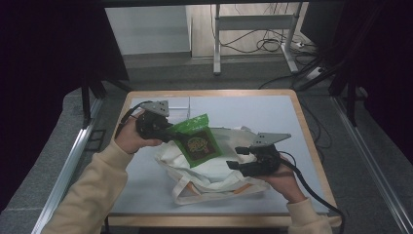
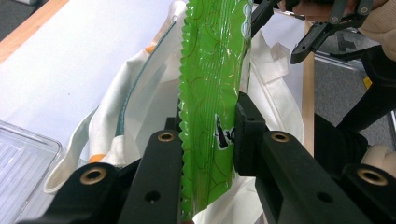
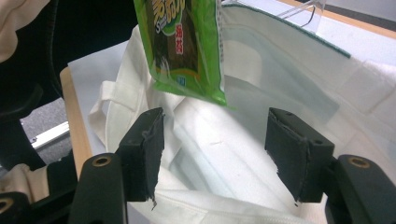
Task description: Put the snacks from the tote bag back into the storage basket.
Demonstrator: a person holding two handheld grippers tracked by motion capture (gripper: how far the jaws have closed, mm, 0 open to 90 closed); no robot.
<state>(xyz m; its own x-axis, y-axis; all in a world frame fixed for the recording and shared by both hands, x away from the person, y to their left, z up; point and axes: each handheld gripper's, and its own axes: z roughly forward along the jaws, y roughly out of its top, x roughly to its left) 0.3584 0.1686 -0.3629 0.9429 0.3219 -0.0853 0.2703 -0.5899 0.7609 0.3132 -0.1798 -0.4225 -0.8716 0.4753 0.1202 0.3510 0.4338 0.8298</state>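
Observation:
A green snack packet (image 1: pixel 197 141) with a dark picture on its front hangs tilted over a white cloth tote bag (image 1: pixel 214 178) that lies crumpled on the table. My left gripper (image 1: pixel 178 136) is shut on the packet's edge; in the left gripper view the pads of my left gripper (image 2: pixel 208 135) pinch the packet (image 2: pixel 215 70) above the bag (image 2: pixel 140 93). My right gripper (image 1: pixel 234 158) stands open just right of the packet, over the bag. In the right gripper view my right gripper (image 3: pixel 215 140) has only the bag's cloth (image 3: pixel 280 70) behind its gap, and the packet (image 3: pixel 184 42) hangs beyond it.
The bag lies on a white-topped table with a wooden rim (image 1: pixel 302 122). A clear plastic container (image 2: pixel 23 154) sits on the table's left side behind the bag. Beyond the far edge stand metal frame legs (image 1: pixel 216 48) and floor cables (image 1: pixel 268 46).

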